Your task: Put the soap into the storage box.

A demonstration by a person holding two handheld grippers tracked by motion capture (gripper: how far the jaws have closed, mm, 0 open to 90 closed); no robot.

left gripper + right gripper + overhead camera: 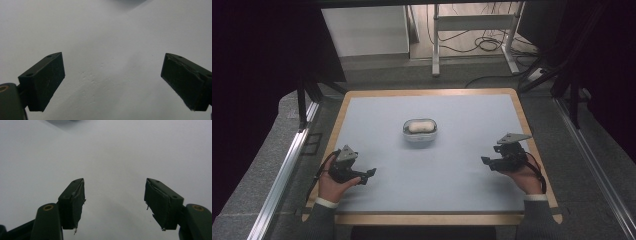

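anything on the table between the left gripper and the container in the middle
No. In the high view, only bare blue mat lies between the left gripper and the container.

High view: dim room, deep black at left and right edges; table evenly lit from above, soft short shadows, slight grain. Both gripper views: pale, flat, low-contrast surface, soft focus throughout; dark blurred smudge at top edge; black jaws underexposed, little detail.

Pale blue table, metal frame behind.
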